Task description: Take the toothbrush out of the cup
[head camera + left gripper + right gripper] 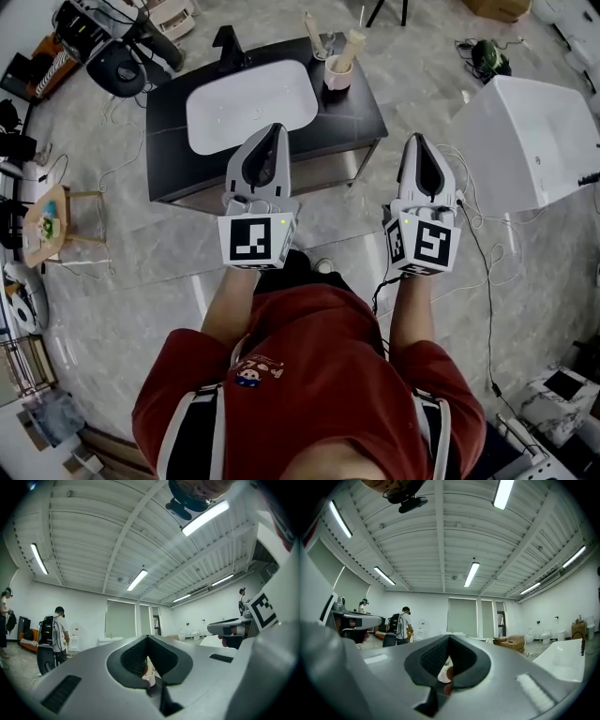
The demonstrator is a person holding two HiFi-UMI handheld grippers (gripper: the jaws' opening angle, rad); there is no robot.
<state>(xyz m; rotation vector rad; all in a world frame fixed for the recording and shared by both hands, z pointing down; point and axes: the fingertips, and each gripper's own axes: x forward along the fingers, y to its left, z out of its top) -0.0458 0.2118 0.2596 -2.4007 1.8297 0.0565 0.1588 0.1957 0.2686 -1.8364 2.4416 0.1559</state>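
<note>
A white cup (337, 75) stands at the back right corner of the black vanity counter (361, 112), with a pale-handled toothbrush (350, 47) sticking up out of it. A clear glass (319, 42) with a thin stick in it stands just behind. My left gripper (274, 131) hovers over the counter's front edge, by the white sink basin (248, 103), shut and empty. My right gripper (416, 141) hangs off the counter's right end, also shut and empty. In the left gripper view the shut jaws (148, 640) frame a bit of the white cup (149, 677). The right gripper view shows its jaws (449, 639) shut.
A black faucet (228, 45) rises behind the basin. A white bathtub (525, 141) stands at the right, with cables (483, 272) trailing on the marble floor. A small wooden stool (47, 225) is at the left. Other people (54, 634) stand far across the room.
</note>
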